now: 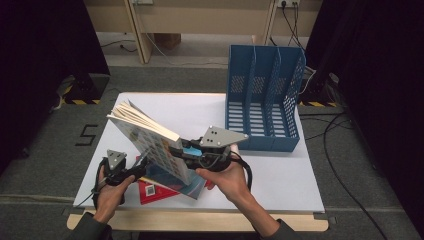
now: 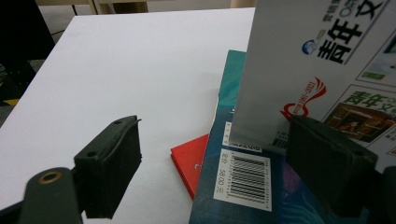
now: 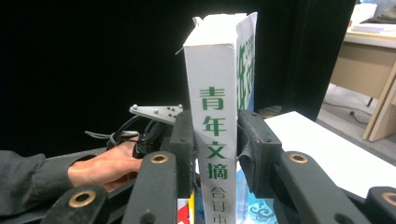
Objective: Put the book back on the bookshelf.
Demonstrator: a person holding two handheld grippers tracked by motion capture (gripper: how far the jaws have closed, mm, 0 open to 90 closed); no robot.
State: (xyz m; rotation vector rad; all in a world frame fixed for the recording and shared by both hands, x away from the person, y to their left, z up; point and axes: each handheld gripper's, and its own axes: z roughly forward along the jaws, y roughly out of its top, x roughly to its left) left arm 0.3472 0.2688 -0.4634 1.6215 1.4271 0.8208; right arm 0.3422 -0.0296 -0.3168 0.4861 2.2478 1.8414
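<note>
Standing at the near left of the white rectangular table (image 1: 280,175), the left gripper (image 1: 141,161), black with a grey three-cornered plate, has its ribbed matte jaws spread wide with nothing pressed between them; the left gripper view shows bare tabletop in the gap. Just right of it lie a thin red book (image 1: 152,191) and, partly over it, a glossy teal-covered book (image 2: 243,186) with a white barcode label. Above these rises the thick white paperback magazine (image 1: 150,137), tilted with its top leaning left; its cover carries small coloured picture panels, and its fanned page edges face up. The right gripper (image 1: 182,150), black and held in a bare hand, clamps this magazine by its spine; the right gripper view shows both padded jaws pressed against the flat white spine (image 3: 212,140), printed with green characters. At the far right of the table stands a blue perforated plastic file rack (image 1: 264,100) with upright dividers.
</note>
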